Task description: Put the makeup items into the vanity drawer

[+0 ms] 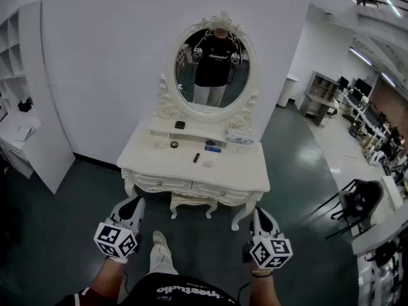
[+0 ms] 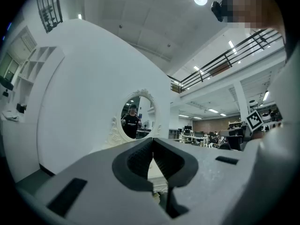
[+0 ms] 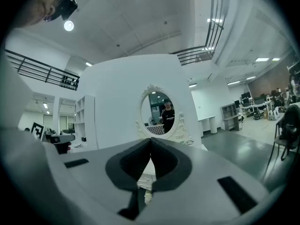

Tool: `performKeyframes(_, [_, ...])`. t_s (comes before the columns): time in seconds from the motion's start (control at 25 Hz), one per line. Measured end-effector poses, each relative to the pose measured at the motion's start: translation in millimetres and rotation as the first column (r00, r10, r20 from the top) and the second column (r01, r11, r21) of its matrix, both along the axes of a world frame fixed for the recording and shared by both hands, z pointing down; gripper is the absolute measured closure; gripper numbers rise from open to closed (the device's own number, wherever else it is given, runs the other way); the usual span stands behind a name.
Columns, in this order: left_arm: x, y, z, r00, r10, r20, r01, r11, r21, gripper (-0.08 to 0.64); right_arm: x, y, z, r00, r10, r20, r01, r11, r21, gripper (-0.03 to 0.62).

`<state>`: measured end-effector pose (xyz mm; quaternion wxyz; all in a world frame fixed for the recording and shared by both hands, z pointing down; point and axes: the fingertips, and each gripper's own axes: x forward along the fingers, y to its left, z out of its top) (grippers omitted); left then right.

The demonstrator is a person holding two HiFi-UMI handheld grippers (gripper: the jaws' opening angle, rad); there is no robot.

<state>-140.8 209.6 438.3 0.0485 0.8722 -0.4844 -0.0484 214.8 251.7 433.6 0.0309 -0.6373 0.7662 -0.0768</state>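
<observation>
Makeup items [image 1: 196, 157] lie on the vanity [image 1: 241, 169] top, below its mirror [image 1: 212, 69]; drawer [image 1: 159, 182] shut. Your left gripper [image 1: 132, 204] and right gripper [image 1: 261, 215]: jaws together, empty, well short of the vanity. Step in and pull the drawer open first. Stool [image 1: 191, 203] tucked under the vanity may crowd your feet.

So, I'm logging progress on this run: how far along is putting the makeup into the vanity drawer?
Done: nothing; the drawers are shut. The dark stick, the small round item and the blue-and-white box lie on the vanity top. In hand: nothing; the left gripper and right gripper are shut and empty, short of the vanity. Left: open a drawer, move every item in.
</observation>
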Motion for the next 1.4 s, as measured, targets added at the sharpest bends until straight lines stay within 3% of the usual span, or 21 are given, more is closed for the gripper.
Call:
performKeyframes(0.2, [7.3,-2.6,-4.7,0.998,0.018,-0.057,-0.018,1.0,-0.007,0.554,3.8,-2.2,1.1,1.0,-0.006,-0.004,0.006,1.0,-0.006,0.601])
performKeyframes(0.72, [14.8,-7.6,-12.6,0.999,0.019,-0.037,-0.018,1.0,0.015,0.554,2.3,-10.1,-4.1,0.998,-0.008,-0.061,0.009,1.0,0.02,0.601])
performKeyframes(1.0, [18.2,-19.9,-8.5,1.0,0.024,-0.018,-0.024,1.0,-0.002,0.554,-20.1,-12.9,-8.7,0.981,-0.121,-0.153,0.133,0.989,0.065,0.589])
performKeyframes(1.24, [12.5,-47.3,-12.0,1.0,0.012,-0.023,-0.012,1.0,-0.013,0.554,-23.8,-49.1,-16.4,0.982,-0.169,-0.083,0.174,0.983,0.055,0.589])
performKeyframes(1.4, [9.8,-77.4,-11.8,0.999,0.013,-0.033,-0.013,1.0,-0.014,0.554,-22.9,-79.0,-15.5,0.988,-0.149,-0.047,0.151,0.988,0.04,0.589])
